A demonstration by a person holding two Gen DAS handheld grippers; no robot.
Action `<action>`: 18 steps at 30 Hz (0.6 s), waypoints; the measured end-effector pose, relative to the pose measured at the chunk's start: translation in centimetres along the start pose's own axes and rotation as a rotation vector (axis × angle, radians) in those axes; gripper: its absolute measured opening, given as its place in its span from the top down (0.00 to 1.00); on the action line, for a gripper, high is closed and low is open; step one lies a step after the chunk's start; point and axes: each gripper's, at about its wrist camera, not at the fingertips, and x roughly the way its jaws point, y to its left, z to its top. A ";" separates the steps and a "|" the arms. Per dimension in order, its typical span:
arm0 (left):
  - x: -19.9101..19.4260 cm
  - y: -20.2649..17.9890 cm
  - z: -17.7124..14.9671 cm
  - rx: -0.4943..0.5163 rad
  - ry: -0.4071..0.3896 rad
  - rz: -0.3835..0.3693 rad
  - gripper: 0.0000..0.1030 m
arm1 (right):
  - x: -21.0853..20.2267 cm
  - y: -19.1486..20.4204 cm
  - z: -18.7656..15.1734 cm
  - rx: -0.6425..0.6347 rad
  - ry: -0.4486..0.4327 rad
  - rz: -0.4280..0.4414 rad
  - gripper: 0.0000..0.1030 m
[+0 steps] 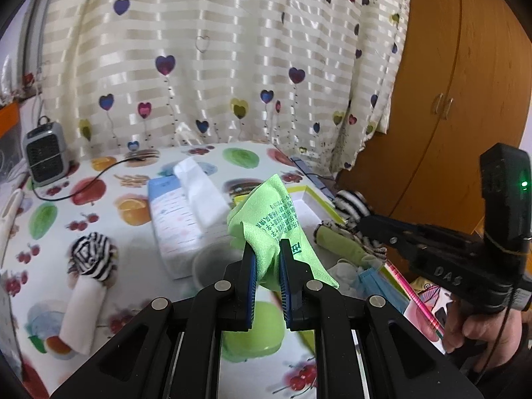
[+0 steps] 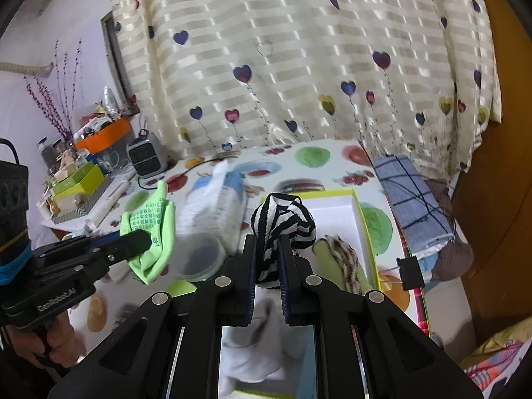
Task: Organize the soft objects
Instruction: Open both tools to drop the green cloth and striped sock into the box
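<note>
Fruit-printed vinyl is covering the table (image 1: 99,179), and its right edge is running just beside the box (image 2: 332,212), with a checked cloth (image 2: 409,199) overhanging that edge. The box, white inside with a yellow-green rim, is serving as the likely collection point. One rolled sock (image 2: 342,259) is already lying in it, so the sorting is judged to be partly done.

The tissue pack (image 1: 179,219) is occupying the table centre, with a clear cup (image 2: 199,259) in front of it. These two are narrowing the path between the grippers.

The left gripper (image 1: 267,249) is clamping the green cloth (image 1: 276,212) above the table, near the left side of the box. The right gripper (image 2: 268,249) is clamping the striped sock (image 2: 282,222) above the near part of the box. Both jaw pairs are closed on fabric.

A second striped sock with a white leg (image 1: 86,272) is lying on the left part of the table, not yet collected. Together with the two held items, it is judged to be the remaining work. A blue mask (image 1: 379,282) is lying at the near end of the box.

Open room is remaining over the far half of the box floor. A binder clip (image 2: 412,272) is sticking out beside the right rim and is calling for care during lowering
</note>
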 end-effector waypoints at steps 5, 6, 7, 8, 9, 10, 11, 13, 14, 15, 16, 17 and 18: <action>1.7 -1.0 0.5 0.018 0.021 -0.006 0.89 | 2.5 -1.7 -0.5 0.042 0.046 0.029 0.88; 2.1 -1.2 0.6 0.021 0.027 -0.007 0.89 | 3.1 -1.9 -0.6 0.049 0.060 0.047 0.87; 2.4 -1.3 0.7 0.023 0.031 -0.008 0.89 | 3.6 -2.1 -0.7 0.051 0.071 0.061 0.87; 2.7 -1.5 0.7 0.026 0.034 -0.008 0.89 | 4.2 -2.3 -0.9 0.054 0.092 0.070 0.87; 2.9 -1.5 0.7 0.028 0.038 -0.008 0.89 | 4.7 -2.4 -1.0 0.052 0.111 0.068 0.86; 3.1 -1.6 0.7 0.029 0.041 -0.008 0.89 | 5.0 -2.4 -1.2 0.042 0.122 0.062 0.82; 3.5 -1.6 0.8 0.030 0.045 -0.009 0.89 | 5.0 -2.4 -1.4 0.034 0.120 0.061 0.78; 3.9 -1.9 0.8 0.032 0.052 -0.010 0.89 | 4.5 -2.5 -1.7 0.030 0.094 0.078 0.66; 4.2 -2.0 0.8 0.035 0.056 -0.011 0.89 | 4.2 -2.6 -1.7 0.033 0.081 0.085 0.56; 4.5 -2.2 0.8 0.037 0.061 -0.012 0.89 | 3.9 -2.7 -1.6 0.038 0.071 0.089 0.54; 4.8 -2.3 0.9 0.038 0.064 -0.014 0.89 | 3.5 -2.9 -1.6 0.046 0.057 0.092 0.54; 5.0 -2.4 0.9 0.041 0.067 -0.016 0.89 | 3.2 -3.1 -1.5 0.051 0.047 0.091 0.54; 5.3 -2.6 0.9 0.044 0.071 -0.017 0.89 | 2.8 -3.3 -1.4 0.062 0.033 0.087 0.54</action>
